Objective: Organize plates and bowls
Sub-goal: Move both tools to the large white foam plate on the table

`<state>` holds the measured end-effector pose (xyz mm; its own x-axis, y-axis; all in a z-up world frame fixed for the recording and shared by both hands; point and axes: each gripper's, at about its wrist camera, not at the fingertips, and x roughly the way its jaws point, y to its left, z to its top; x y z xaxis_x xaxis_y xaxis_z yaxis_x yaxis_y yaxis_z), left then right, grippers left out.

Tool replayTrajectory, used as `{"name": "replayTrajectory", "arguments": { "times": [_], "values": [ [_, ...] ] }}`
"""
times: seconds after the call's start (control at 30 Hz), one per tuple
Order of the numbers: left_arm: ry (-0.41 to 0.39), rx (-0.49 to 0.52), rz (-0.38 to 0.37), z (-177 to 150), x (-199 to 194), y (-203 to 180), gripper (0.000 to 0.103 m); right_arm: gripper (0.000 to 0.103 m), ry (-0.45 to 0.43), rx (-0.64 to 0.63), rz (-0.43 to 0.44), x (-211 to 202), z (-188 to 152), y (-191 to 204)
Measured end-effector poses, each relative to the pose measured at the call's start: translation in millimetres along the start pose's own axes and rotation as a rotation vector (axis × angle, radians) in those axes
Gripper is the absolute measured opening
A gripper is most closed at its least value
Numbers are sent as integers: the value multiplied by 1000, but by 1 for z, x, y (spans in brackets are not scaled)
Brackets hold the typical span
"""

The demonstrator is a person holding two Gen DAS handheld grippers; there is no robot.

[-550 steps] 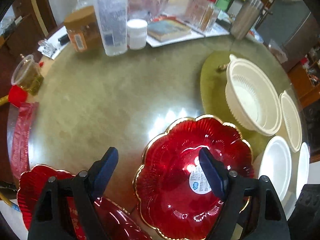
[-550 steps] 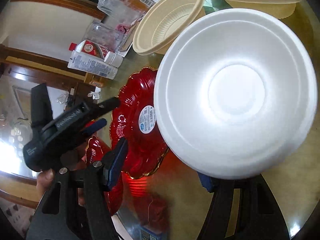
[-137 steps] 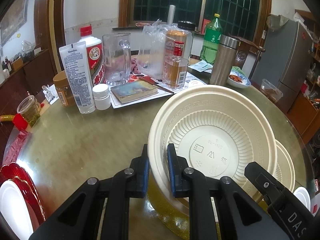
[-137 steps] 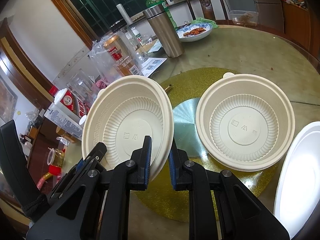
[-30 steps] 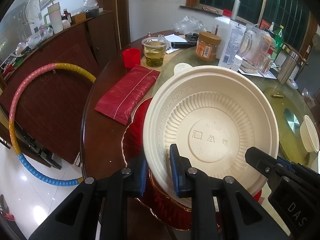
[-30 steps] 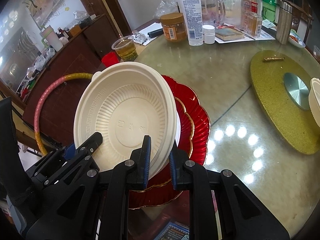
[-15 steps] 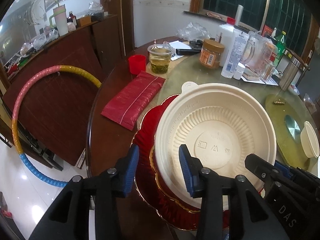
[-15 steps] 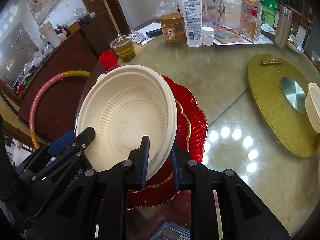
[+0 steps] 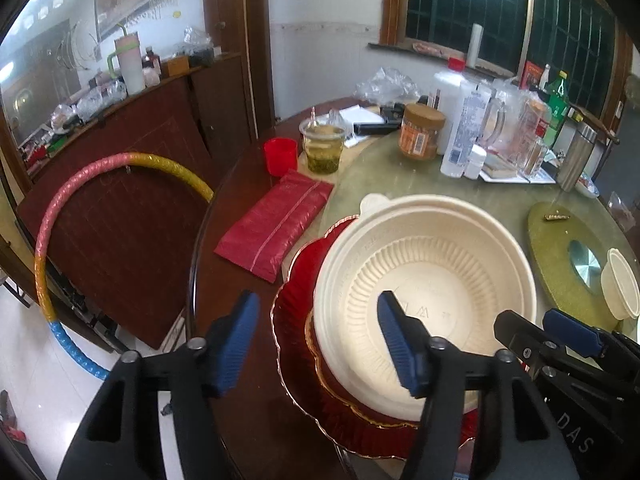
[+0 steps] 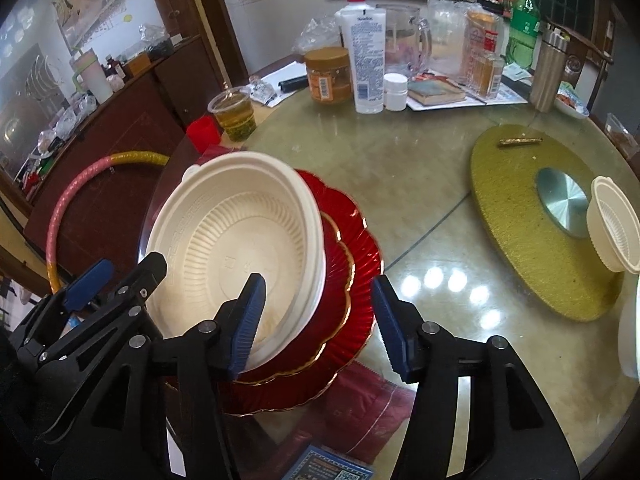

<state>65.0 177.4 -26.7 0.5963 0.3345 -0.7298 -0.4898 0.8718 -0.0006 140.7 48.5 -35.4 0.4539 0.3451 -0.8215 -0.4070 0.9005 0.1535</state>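
A cream ribbed bowl (image 9: pixel 432 276) (image 10: pixel 236 240) rests on a white dish atop a stack of red gold-rimmed plates (image 9: pixel 298 320) (image 10: pixel 352 276) at the table's near edge. My left gripper (image 9: pixel 318 342) straddles the bowl's near-left rim; its jaws are opening and the pads are off the rim. My right gripper (image 10: pixel 319 324) straddles the near-right rim, jaws also opening, pads clear. Each gripper shows in the other's view: the right gripper (image 9: pixel 560 340) and the left gripper (image 10: pixel 112 280). A second cream bowl (image 9: pixel 622 288) (image 10: pixel 616 224) stands on the gold turntable (image 10: pixel 520 220).
A red packet (image 9: pixel 276 224), a red cup (image 9: pixel 281 156) and a cup of tea (image 9: pixel 323 148) lie beyond the stack. Bottles, jars and a glass mug (image 10: pixel 404 40) crowd the table's back. A white foam plate (image 10: pixel 630 336) sits at the right edge. A hoop (image 9: pixel 44 264) leans left of the table.
Both grippers went from shut on the cream bowl's rim to open. The bowl dropped from tilted to resting level on the red plate stack.
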Motion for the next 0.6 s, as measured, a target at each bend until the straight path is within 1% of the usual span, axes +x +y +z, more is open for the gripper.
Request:
{"name": "replayTrajectory", "arguments": {
  "times": [0.17,0.2,0.23,0.27,0.4,0.53,0.6],
  "values": [
    [-25,9,-5,3,-9,-4,63,56,-16,9,1,-7,1,-5],
    [-33,13,-4,4,-12,-6,63,60,-22,13,2,-9,1,-7],
    [-39,15,-4,4,-14,-8,64,66,-26,17,4,-10,1,-8],
    [-45,18,-5,5,-15,-10,66,68,-35,25,9,-12,0,-11],
    [-64,29,-15,6,-22,-19,71,69,-51,44,14,-19,0,-23],
    [-79,54,-42,7,-30,-36,73,70,-68,58,-26,-26,-2,-39],
    [-87,69,-55,8,-32,-49,73,74,-85,71,-55,-31,-4,-52]
  ]
}}
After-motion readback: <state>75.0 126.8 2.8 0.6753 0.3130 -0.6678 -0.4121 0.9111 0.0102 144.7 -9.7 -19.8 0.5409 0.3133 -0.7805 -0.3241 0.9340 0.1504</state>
